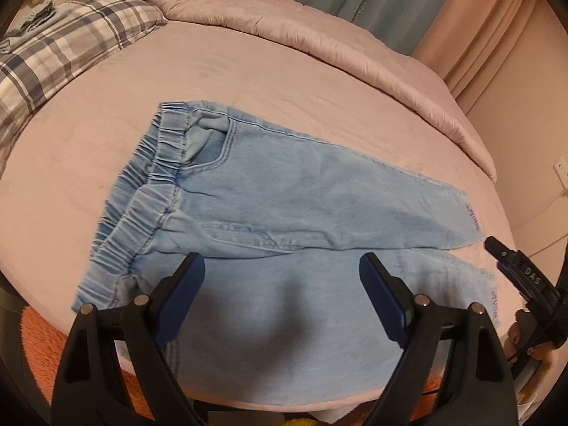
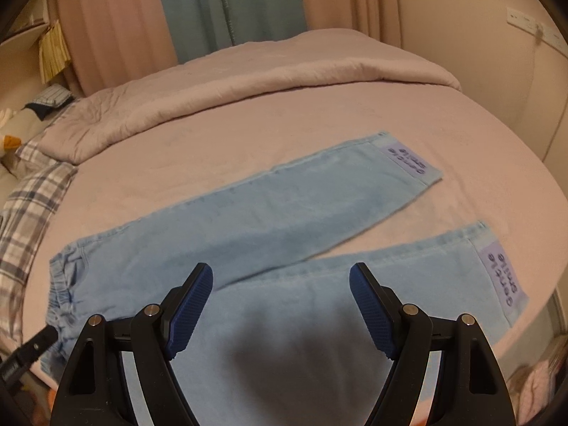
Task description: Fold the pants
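Light blue denim pants [image 1: 269, 195] lie flat on the pink bed, elastic waistband to the left, both legs spread apart toward the right. In the right wrist view the pants [image 2: 255, 213] show purple "Gentle smile" labels at both cuffs. My left gripper [image 1: 282, 277] hovers open over the near leg close to the waistband, nothing between its blue pads. My right gripper [image 2: 280, 287] hovers open over the near leg further toward the cuff, also empty. The right gripper's tip [image 1: 511, 259] shows at the right edge of the left wrist view, and the left gripper's tip [image 2: 35, 344] at the lower left of the right one.
A folded pink quilt [image 1: 284, 25] lies along the far side of the bed. A plaid pillow [image 1: 60, 46] sits at the left. Curtains [image 2: 227, 3] hang behind the bed. Orange fabric [image 1: 39, 355] shows below the near bed edge.
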Motion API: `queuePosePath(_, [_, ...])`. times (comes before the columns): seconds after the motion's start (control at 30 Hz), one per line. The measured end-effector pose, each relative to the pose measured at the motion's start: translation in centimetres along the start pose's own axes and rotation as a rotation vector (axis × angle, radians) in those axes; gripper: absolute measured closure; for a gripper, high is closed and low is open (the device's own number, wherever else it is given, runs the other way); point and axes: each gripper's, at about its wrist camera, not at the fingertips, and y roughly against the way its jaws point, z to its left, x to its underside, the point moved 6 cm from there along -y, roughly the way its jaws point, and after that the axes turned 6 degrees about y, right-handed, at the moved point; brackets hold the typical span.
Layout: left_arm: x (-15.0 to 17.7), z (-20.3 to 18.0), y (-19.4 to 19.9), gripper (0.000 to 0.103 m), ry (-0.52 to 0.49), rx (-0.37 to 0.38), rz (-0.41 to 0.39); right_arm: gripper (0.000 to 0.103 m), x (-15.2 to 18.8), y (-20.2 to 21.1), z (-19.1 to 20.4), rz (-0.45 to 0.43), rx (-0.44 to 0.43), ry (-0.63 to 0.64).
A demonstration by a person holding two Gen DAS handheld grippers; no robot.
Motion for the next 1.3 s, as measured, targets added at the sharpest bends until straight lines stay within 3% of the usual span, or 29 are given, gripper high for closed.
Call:
queuePosePath(0.33, [0.4, -0.7, -1.7, 0.018, 0.039, 0.031, 0.060, 0.024, -2.0, -3.7, 2.1, 0.103, -0.136, -0.014])
queuePosePath(0.57, [0.2, -0.6, -2.2, 0.021, 0.066, 0.037, 0.080, 0.024, -4.7, -6.8, 2.4, 0.173, -0.162, -0.048])
queuePosePath(0.77, [0.2, -0.6, -3.0, 0.029, 0.055, 0.021, 0.098, 0.024, -7.0, -10.6, 1.7, 0.234, -0.113, -0.124])
queuePosePath(0.97, [-0.1, -0.3, -3.4, 0.030, 0.065, 0.010, 0.103, 0.024, -8.9, -13.2, 2.0, 0.275, -0.044, -0.127])
queuePosePath(1.3, [-0.1, 0.3, -4.3, 0.030, 0.078, -0.006, 0.138, 0.024, -10.0, -17.8, 1.7, 0.374, -0.019, -0.220])
